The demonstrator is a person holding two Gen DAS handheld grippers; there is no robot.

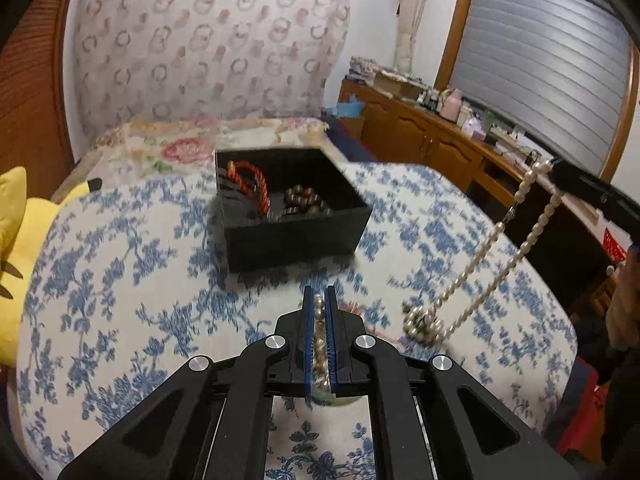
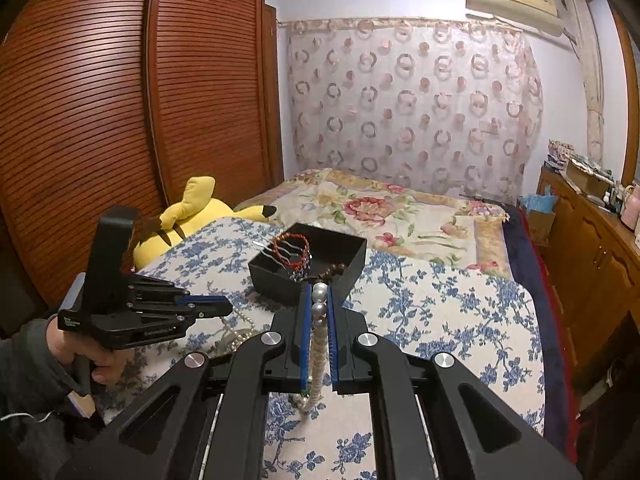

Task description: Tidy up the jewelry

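Both tools clamped on the same pearl necklace point(image 1: 480, 256): left tool point(image 1: 319, 336) pinches one stretch of pearls, right tool point(image 2: 319, 332) another, lifting a loop off the bed point(image 1: 120, 280). Slack sits bunched on the blue floral cover. Black box point(image 1: 296, 236) ahead already holds a red bracelet point(image 1: 248, 184) and dark wooden beads point(image 1: 304, 200). My read: mostly done; necklace not yet boxed.

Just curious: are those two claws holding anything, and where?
Both grip one pearl necklace: left gripper and right gripper each pinch a separate stretch of its strand.
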